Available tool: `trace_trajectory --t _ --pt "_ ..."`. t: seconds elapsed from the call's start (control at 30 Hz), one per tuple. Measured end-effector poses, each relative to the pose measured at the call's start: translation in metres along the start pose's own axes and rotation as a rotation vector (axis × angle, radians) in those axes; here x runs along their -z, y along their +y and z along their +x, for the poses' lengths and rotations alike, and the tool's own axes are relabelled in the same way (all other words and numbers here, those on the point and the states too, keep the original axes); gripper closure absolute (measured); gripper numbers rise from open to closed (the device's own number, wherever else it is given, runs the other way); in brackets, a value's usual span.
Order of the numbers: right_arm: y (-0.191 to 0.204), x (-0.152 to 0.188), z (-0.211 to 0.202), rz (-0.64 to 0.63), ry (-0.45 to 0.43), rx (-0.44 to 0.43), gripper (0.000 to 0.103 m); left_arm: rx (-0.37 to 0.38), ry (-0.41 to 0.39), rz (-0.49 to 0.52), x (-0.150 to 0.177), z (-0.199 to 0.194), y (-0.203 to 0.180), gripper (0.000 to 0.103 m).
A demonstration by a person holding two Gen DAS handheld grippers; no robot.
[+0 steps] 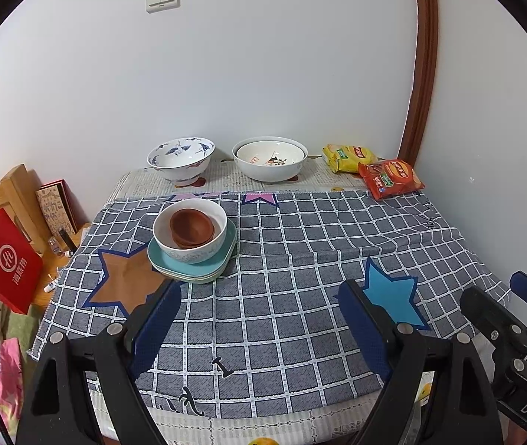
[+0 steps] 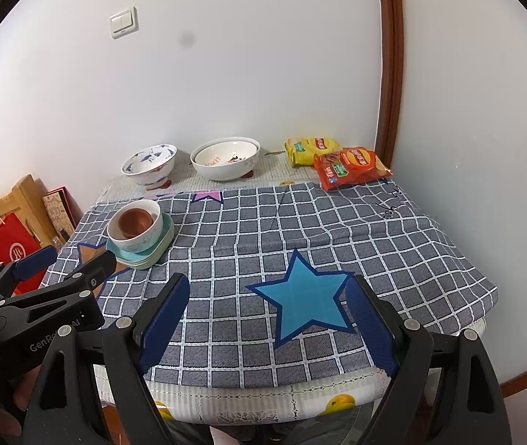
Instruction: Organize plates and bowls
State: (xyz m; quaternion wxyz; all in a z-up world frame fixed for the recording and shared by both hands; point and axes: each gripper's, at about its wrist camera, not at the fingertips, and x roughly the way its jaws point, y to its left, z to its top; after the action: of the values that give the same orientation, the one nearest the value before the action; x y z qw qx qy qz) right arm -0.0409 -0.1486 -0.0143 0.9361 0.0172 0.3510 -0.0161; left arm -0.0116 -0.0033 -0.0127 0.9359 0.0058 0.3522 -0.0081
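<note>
Stack: a white bowl (image 1: 189, 230) sits on pale teal square plates (image 1: 193, 265), on the left side of the checked cloth (image 1: 300, 244), partly over a brown star (image 1: 126, 282).
Inside the white bowl: brown wooden bowls (image 1: 192, 227), nested (two rims seem to show; I cannot tell the exact count).
Plates: rounded corners, at least two stacked, the lower ones a paler green at the edge.
White bowl: faint blue-grey pattern on its outer wall, plain inside.
Back row: two bowls beyond the cloth, near the wall and apart from each other.
Crane bowl (image 1: 181, 158): white with blue birds, on a tall foot, left of the pair.
Wide bowl (image 1: 269, 157): white, an orange-and-dark motif inside; a second rim shows within it (possibly two nested).
Snack packs: two, one yellow pack (image 1: 349, 155) and one red pack (image 1: 389, 178), overlapping at the back right corner.
Stars on the cloth: brown one, blue star (image 2: 306, 302), purple ones at the far hem.
Left gripper (image 1: 259, 313): fingers spread wide, holding nothing, over the near edge of the cloth, short of the stack.
Right gripper (image 2: 267, 313): fingers spread wide, holding nothing, framing the blue star.
Side: red bag (image 1: 5, 261) left of the table.
</note>
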Motion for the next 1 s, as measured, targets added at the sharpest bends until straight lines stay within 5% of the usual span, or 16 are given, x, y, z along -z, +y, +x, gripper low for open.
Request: trace_trajectory --t 1.0 --pt "0.0031 0.0018 -0.0083 0.005 -0.022 -0.001 0.018 0.002 0.000 -0.001 -0.0005 -0.0018 -0.0010 0.017"
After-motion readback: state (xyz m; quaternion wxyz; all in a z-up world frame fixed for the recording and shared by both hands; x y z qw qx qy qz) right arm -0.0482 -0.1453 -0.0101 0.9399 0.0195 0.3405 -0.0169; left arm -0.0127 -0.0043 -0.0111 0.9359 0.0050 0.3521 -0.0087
